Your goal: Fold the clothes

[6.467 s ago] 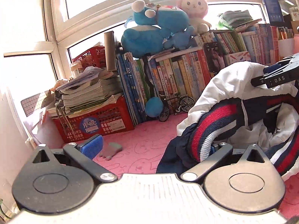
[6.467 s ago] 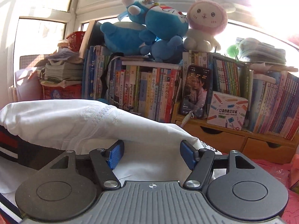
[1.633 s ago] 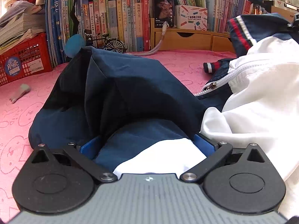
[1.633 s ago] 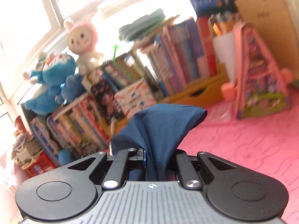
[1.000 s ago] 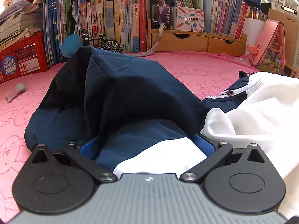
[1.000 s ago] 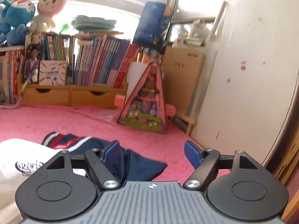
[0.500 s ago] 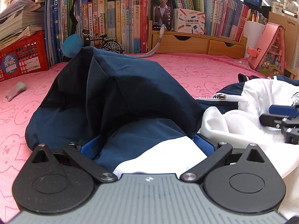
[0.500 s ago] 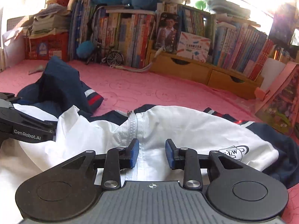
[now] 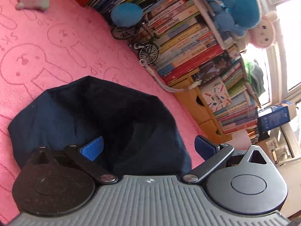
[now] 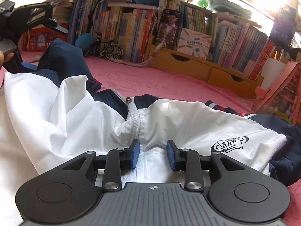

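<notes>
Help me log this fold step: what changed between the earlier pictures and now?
The right gripper let go of the navy sleeve end, came down onto the white front of the jacket, and its jaws have just been closing on a fold beside the zipper. The left gripper rolled and lifted off the white part, staying open. The jacket is still on the pink mat.

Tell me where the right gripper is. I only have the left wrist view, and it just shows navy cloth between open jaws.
Observer: The right gripper is on the jacket, on its white front. Its jaws have just been closing and pinch the fabric at the zipper.
Operator: Is it zipped?
Observer: It looks closed up to the pull, by the navy collar.
Operator: Any marking?
Observer: An S-L-W logo, to the right of that gripper.
</notes>
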The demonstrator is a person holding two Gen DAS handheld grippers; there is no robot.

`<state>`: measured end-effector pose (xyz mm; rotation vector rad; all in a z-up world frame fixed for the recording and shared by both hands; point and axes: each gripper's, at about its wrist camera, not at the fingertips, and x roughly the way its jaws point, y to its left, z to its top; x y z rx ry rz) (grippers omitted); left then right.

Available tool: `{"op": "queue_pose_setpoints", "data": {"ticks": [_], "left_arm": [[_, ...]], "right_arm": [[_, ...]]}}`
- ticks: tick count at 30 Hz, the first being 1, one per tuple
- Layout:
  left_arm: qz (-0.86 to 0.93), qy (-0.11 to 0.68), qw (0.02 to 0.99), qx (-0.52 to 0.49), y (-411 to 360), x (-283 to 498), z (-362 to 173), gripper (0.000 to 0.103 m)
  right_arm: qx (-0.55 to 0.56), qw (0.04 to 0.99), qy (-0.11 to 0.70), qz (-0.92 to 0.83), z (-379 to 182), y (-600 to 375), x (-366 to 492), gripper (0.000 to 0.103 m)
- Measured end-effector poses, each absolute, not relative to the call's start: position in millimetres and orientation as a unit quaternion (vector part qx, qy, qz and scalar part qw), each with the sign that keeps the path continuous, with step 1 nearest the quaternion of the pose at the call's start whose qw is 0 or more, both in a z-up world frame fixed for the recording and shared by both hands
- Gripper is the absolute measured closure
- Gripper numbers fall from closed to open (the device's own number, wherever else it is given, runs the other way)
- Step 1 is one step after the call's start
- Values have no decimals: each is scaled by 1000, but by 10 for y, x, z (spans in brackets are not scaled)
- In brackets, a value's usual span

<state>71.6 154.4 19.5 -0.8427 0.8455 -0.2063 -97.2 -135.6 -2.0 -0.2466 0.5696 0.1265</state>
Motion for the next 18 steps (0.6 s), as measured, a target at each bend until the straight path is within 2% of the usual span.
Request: {"op": "queue_pose_setpoints", "data": {"ticks": [1, 2, 3, 4, 5, 6, 9, 13, 14, 16, 18], "left_arm": [[-88, 399, 831, -379, 1478, 787, 197, 0], [-82, 392, 843, -358, 1408, 837, 221, 13], [-82, 390, 847, -352, 1364, 882, 255, 32], [-84, 389, 847, -352, 1330, 926, 292, 68], [-88, 385, 842, -367, 1342, 957, 342, 86], [-98, 363, 844, -382, 1397, 941, 451, 91], [-130, 258, 872, -395, 1619, 796, 947, 93], [-147, 83, 927, -335, 2006, 260, 1767, 92], [-151, 49, 933, -324, 2103, 126, 1893, 92], [-129, 28, 946, -295, 2221, -84, 1909, 91], [-102, 13, 959, -265, 2327, -289, 1891, 91]], "right_arm": [[-123, 950, 279, 61, -21, -1350, -974, 70], [-124, 950, 279, 60, -22, -1345, -976, 70], [-124, 951, 278, 60, -25, -1341, -973, 70], [-123, 951, 278, 59, -25, -1342, -975, 70], [-122, 951, 277, 59, -25, -1343, -977, 70], [-119, 952, 275, 60, -17, -1355, -980, 70], [-104, 957, 261, 65, 58, -1414, -1007, 67], [-57, 977, 190, 79, 394, -1598, -1142, 39], [-49, 980, 172, 83, 481, -1636, -1171, 36], [-43, 984, 147, 94, 620, -1680, -1202, 25], [-46, 984, 137, 104, 681, -1680, -1208, 22]]}}
